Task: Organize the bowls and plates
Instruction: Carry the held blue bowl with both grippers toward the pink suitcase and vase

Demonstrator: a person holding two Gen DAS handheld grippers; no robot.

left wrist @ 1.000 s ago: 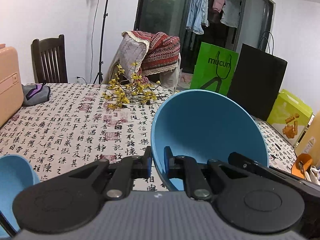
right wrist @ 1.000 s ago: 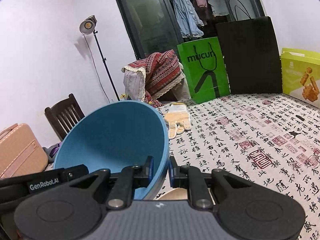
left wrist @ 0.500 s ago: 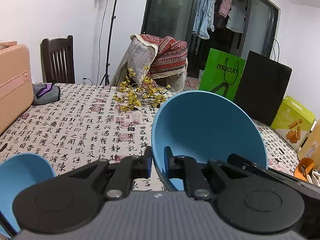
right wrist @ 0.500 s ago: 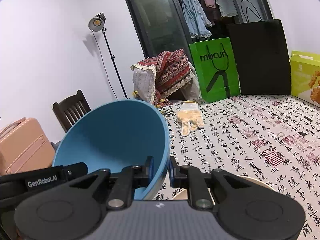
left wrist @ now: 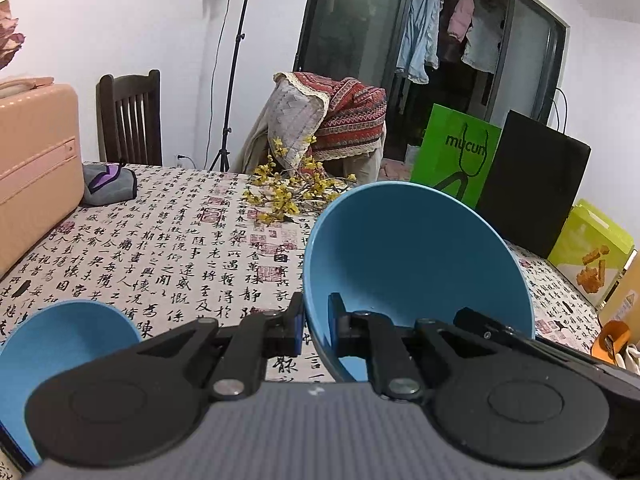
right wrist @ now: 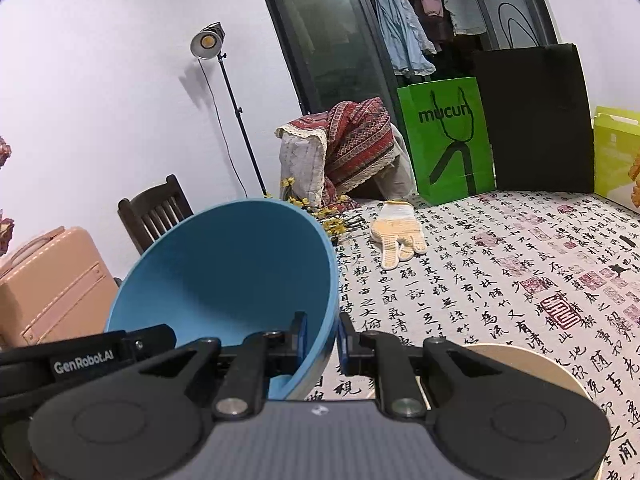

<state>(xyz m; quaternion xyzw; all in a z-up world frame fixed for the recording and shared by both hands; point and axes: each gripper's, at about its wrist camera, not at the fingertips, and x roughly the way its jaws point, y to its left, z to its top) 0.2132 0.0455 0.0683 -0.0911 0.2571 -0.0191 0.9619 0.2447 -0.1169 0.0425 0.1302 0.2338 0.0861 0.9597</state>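
Note:
A large blue bowl (left wrist: pixel 416 264) hangs tilted above the table, gripped from both sides. My left gripper (left wrist: pixel 315 328) is shut on its left rim. My right gripper (right wrist: pixel 322 338) is shut on the opposite rim of the same bowl (right wrist: pixel 232 280). Each gripper's black body shows at the edge of the other's view. A second blue bowl (left wrist: pixel 68 344) sits on the tablecloth at the lower left of the left wrist view. A beige plate (right wrist: pixel 520 364) lies on the table just beyond my right gripper, partly hidden by it.
The table carries a calligraphy-print cloth (left wrist: pixel 168 248). On it lie a yellow flower branch (left wrist: pixel 288 192), a grey pouch (left wrist: pixel 108 184), a pink suitcase (left wrist: pixel 36 168), a work glove (right wrist: pixel 396 236), a green bag (right wrist: pixel 444 140), a black bag (right wrist: pixel 536 120) and a yellow-green box (left wrist: pixel 592 248).
Both grippers have carried the bowl sideways together. More of the second blue bowl shows at the lower left, and more of the beige plate shows behind the right gripper.

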